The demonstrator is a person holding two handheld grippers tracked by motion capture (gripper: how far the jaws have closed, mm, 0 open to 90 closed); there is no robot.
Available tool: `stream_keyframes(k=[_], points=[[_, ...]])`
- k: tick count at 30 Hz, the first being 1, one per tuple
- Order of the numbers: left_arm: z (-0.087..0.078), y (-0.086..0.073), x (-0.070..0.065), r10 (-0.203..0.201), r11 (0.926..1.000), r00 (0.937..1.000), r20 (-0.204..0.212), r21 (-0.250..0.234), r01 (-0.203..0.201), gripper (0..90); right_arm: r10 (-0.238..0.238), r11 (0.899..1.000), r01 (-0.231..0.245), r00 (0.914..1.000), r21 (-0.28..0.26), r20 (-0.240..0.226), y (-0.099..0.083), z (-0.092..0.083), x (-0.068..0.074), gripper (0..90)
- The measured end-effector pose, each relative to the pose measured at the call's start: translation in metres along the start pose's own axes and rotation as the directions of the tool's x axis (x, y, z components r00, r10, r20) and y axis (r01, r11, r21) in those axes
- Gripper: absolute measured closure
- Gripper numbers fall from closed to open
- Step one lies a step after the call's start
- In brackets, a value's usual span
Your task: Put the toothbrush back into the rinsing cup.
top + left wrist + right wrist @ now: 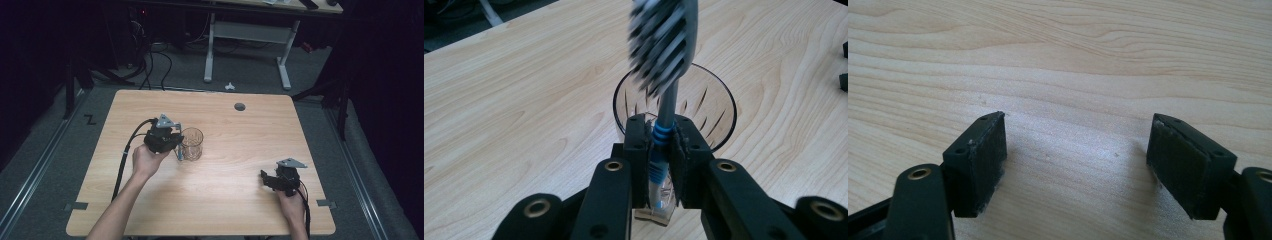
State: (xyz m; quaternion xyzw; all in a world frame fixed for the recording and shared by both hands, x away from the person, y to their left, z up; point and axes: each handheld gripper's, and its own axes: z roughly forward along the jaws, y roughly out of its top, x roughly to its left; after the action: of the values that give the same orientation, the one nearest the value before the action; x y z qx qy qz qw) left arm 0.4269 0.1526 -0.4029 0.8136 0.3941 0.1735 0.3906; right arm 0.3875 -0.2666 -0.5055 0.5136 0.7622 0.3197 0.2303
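The left hand-held gripper (659, 150) is clamped on a toothbrush (663, 70), with its two black jaws pressed on the grey handle just where the blue bands are. The bristle head stands up above the jaws and looks blurred in the left gripper view. Directly in front of this hand-held gripper, and partly behind the toothbrush, a clear glass cup (719, 107) stands upright on the wooden tabletop (524, 100). In the high view the left hand-held gripper (176, 145) is just beside the cup (192, 144), at its left side, and the person's left hand (147, 161) holds it from behind. The right hand-held gripper (1078, 165) has its jaws wide apart, with bare wood between them. In the high view the right hand-held gripper (265, 177) rests low near the tabletop's (240, 200) near right corner, well apart from the cup.
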Motion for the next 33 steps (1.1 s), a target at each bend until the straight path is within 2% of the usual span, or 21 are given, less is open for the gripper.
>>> stream_keyframes(k=[12, 18, 33], points=[[-0.001, 0.0, 0.0, -0.007, 1.0, 0.9999, 0.011, 0.005, 0.007, 76.2, 0.0, 1.0, 0.0, 1.0, 0.0, 0.0, 0.0, 0.0, 0.0, 24.2], [-0.006, -0.002, 0.001, -0.015, 0.9999, 0.9999, 0.007, -0.008, 0.015, 70.8, 0.0, 1.0, 0.0, 1.0, 0.0, 0.0, 0.0, 0.0, 0.0, 24.2], [-0.014, -0.009, 0.003, -0.039, 0.9988, 0.9992, 0.0, -0.028, 0.039, 65.0, 0.0, 1.0, 0.0, 1.0, 0.0, 0.0, 0.0, 0.0, 0.0, 24.2]])
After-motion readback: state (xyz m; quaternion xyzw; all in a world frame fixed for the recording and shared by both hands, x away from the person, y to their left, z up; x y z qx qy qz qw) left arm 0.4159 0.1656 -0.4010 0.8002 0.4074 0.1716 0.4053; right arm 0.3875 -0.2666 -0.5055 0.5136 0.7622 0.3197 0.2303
